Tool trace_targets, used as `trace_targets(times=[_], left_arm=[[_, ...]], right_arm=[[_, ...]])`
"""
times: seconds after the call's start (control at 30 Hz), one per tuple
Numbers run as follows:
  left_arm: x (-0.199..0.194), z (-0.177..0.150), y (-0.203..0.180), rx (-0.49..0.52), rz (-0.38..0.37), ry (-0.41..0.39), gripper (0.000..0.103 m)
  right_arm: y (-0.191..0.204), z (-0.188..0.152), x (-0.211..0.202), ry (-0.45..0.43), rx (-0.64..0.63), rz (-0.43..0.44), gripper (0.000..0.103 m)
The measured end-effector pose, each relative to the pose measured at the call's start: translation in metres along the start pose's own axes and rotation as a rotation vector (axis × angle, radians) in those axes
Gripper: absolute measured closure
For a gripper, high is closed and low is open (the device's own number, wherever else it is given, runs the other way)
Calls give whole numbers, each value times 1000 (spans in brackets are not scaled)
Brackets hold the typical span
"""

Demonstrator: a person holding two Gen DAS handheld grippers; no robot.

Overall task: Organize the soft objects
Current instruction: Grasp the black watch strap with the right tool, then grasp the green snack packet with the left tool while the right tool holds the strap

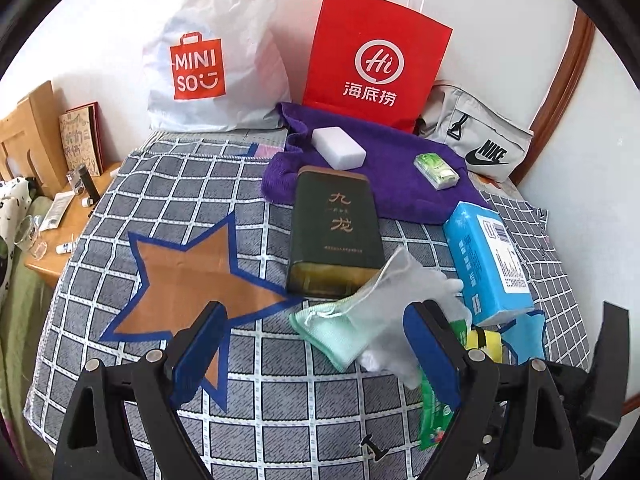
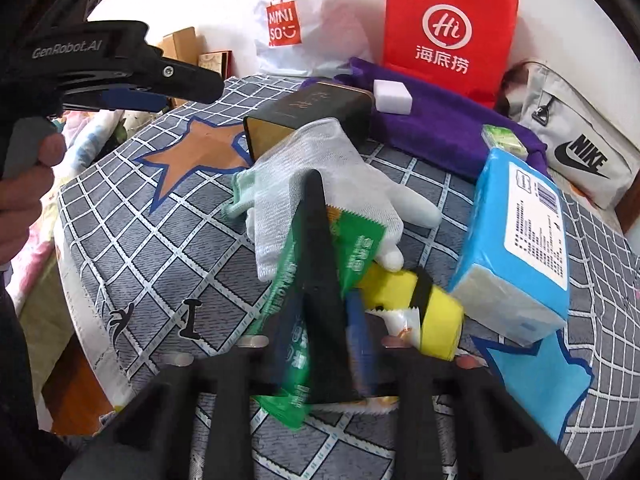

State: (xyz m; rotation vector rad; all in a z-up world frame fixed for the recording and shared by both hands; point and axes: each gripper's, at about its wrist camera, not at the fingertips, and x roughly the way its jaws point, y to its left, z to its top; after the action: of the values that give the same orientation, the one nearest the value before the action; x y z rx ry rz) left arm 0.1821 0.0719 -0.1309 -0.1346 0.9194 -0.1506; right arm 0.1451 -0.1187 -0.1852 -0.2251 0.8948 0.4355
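My right gripper is shut on a green packet at the near end of a heap on the checkered table cloth. Touching it are a white knit glove and a yellow object with a black band. My left gripper is open above the cloth and holds nothing. Its right finger stands by the glove and a mint cloth. The green packet shows blurred below that finger. A hand holds the left gripper at the upper left of the right wrist view.
A dark green tin and a blue tissue pack flank the heap. Behind lie a purple towel with a white block and a small green pack. A red bag, white MINISO bag and Nike pouch line the wall.
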Motion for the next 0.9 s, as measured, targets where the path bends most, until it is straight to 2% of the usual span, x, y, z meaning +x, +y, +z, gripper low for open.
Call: trace_targets(times=[0.23,0.5,0.67,0.9], left_arm=[[6,-8,5,-23,-6,29,14],[18,-22,-3,-29,-35,77,14],[25,-27,-13,-37,-82,99,14],[30,-41,-47,-3,-151,147,14]], right_arm=[[-11,-3,-26,-65,46,6,84],[-45,-26,-38,-69,172,-39,84],[-67,-49,-48,-48,236,-63,84],[-89,-83,-43,12,300,-92,84]])
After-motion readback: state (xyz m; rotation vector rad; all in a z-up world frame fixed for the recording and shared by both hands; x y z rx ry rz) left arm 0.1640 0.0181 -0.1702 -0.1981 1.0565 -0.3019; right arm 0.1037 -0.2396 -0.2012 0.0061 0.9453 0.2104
